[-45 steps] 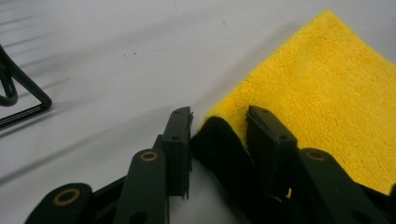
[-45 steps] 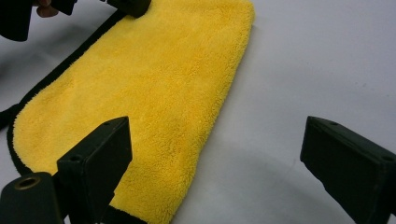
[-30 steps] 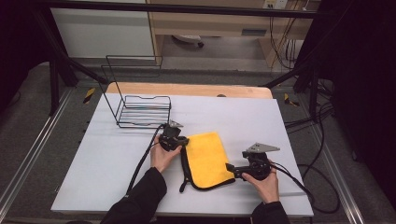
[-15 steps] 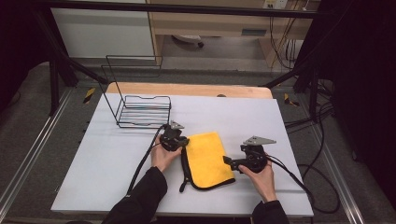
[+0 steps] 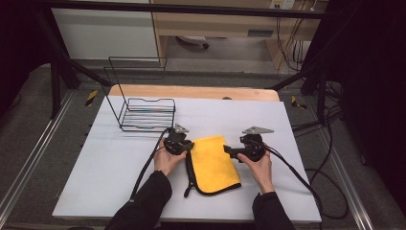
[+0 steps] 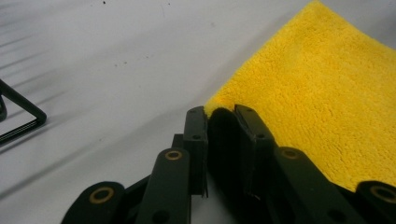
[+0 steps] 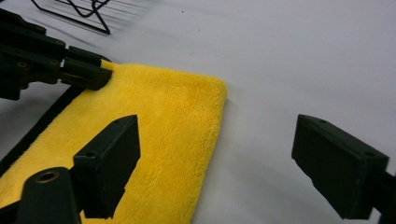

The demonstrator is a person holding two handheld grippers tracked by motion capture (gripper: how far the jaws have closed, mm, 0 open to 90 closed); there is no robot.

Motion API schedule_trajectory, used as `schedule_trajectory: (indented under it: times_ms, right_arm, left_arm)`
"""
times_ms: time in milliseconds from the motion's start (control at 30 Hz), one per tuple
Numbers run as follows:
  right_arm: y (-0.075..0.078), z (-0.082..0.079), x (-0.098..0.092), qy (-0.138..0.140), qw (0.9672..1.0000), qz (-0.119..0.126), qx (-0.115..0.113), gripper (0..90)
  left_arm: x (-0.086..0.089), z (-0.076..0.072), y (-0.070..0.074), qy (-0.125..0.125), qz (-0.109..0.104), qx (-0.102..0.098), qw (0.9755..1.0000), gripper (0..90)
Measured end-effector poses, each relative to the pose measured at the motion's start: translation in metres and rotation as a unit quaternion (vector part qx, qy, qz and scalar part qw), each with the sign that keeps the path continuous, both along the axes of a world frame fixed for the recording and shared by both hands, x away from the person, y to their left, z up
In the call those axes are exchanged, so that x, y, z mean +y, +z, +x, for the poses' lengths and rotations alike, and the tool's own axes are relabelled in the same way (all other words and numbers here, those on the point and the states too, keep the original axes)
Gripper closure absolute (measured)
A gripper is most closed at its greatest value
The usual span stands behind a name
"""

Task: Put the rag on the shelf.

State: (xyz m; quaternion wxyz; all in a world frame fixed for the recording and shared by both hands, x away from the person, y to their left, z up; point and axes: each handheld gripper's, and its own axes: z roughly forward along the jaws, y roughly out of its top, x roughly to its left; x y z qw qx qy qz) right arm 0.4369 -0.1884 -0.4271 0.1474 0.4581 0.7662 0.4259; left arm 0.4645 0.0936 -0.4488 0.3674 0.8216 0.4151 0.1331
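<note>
Your left gripper (image 5: 187, 145) sits at the yellow cloth's (image 5: 214, 163) far left corner, apparently touching it, though the jaws are too small to read here. Your right gripper (image 5: 230, 152) lies just off the cloth's right edge, pointing toward it. Beyond your left gripper stands 1 black wire rack (image 5: 143, 108) on the white table (image 5: 95, 167).

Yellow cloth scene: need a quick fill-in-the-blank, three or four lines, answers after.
1. The left claw is shut on a ____ of the yellow cloth.
2. The right claw has its jaws wide ____, one over the cloth, one over the bare table.
3. The wire rack stands toward the table's far ____ corner in the high view.

Missing words: corner; open; left
</note>
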Motion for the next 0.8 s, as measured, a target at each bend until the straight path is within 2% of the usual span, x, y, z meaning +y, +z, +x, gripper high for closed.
schedule_trajectory:
  times_ms: [300,400,567,800]
  right_arm:
    - [-0.006,0.025,0.014,-0.003,1.0000,-0.009,0.003,30.3]
    - [-0.010,0.032,0.018,-0.001,0.9999,-0.005,0.010,35.0]
    - [-0.014,0.040,0.022,0.002,0.9996,-0.016,0.021,48.1]
    - [-0.019,0.046,0.026,0.015,0.9988,-0.017,0.043,64.8]
  left_arm:
    - [0.000,0.000,-0.001,-0.006,0.003,-0.007,1.0000,74.2]
    - [0.000,0.000,-0.001,-0.007,0.002,-0.008,0.9999,74.2]
    - [0.001,0.000,-0.001,-0.007,-0.003,-0.002,1.0000,74.1]
    - [0.002,0.001,-0.001,-0.007,-0.006,-0.001,1.0000,74.0]
